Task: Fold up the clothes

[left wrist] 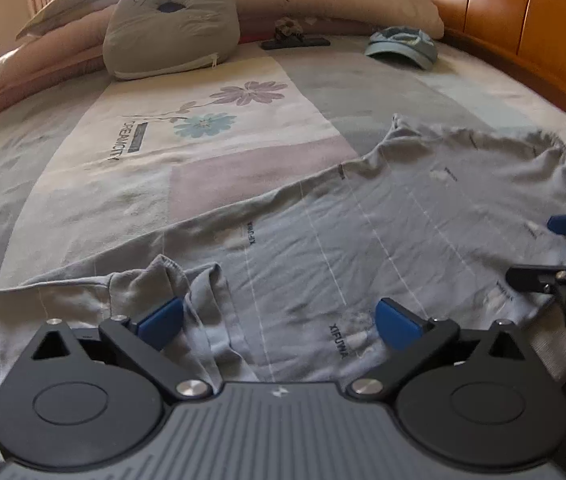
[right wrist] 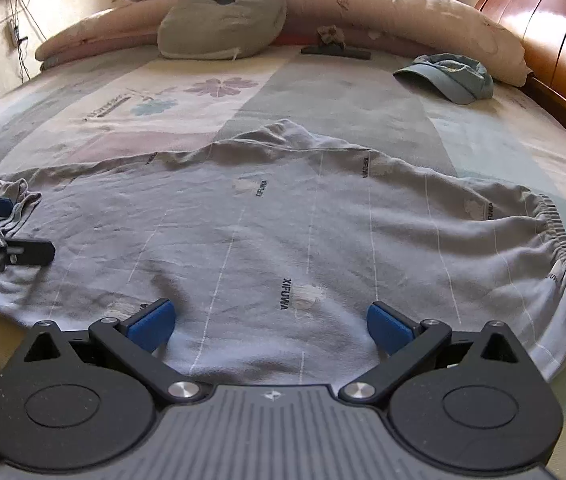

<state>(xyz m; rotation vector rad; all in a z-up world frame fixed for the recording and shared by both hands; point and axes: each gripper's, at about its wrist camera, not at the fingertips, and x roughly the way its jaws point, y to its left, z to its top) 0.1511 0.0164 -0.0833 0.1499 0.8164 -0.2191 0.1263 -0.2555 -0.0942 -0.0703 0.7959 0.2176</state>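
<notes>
- Grey pants (right wrist: pixel 283 232) lie spread flat along the bed's (right wrist: pixel 343 92) near edge.
- Left tool (left wrist: pixel 279 320) is released, over the leg cuffs.
- Right tool (right wrist: pixel 271 322) is released, near the waistband.

Trousers (right wrist: pixel 283 232) across bed (right wrist: pixel 343 92) — cap (right wrist: pixel 451 76), pillow (right wrist: pixel 223 20) behind.

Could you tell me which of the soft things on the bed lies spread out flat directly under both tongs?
The grey trousers printed XIFUWA, with the elastic waistband. The blue cap and grey cushion sit far off by the bedding.
</notes>
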